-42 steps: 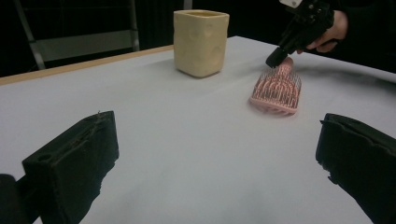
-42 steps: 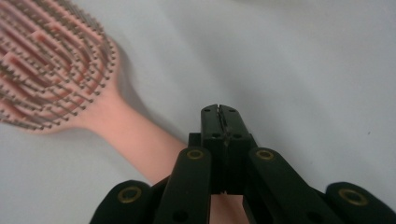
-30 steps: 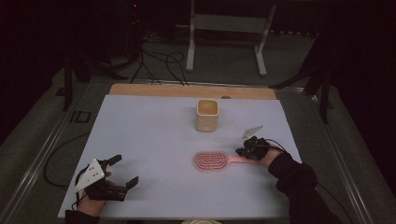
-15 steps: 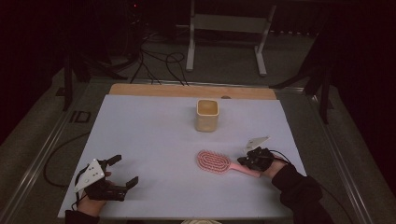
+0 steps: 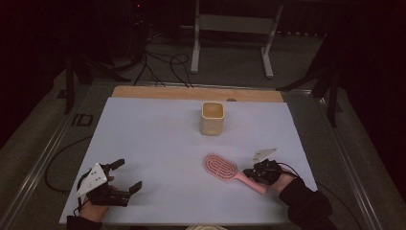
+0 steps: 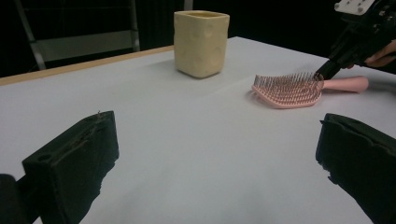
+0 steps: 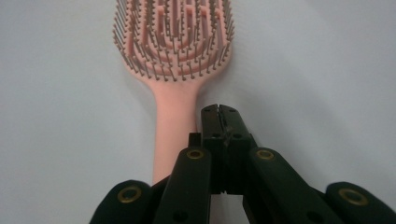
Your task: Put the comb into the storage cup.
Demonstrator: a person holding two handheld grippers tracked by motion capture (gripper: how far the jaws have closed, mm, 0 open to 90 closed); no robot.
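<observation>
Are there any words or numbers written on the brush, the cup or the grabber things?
None: no word, number or sign can be read anywhere.
The pink brush carries no writing.
The yellow cup has dimples, no label.
The left gripper and the right gripper show plain black jaws with brass rivets, no markings.

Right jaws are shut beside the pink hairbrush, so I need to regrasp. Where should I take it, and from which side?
Take the hairbrush by its bare handle, probably from above, jaws straddling its width. It lies flat, bristles up; the handle is narrow and smooth and points toward the right gripper.
</observation>
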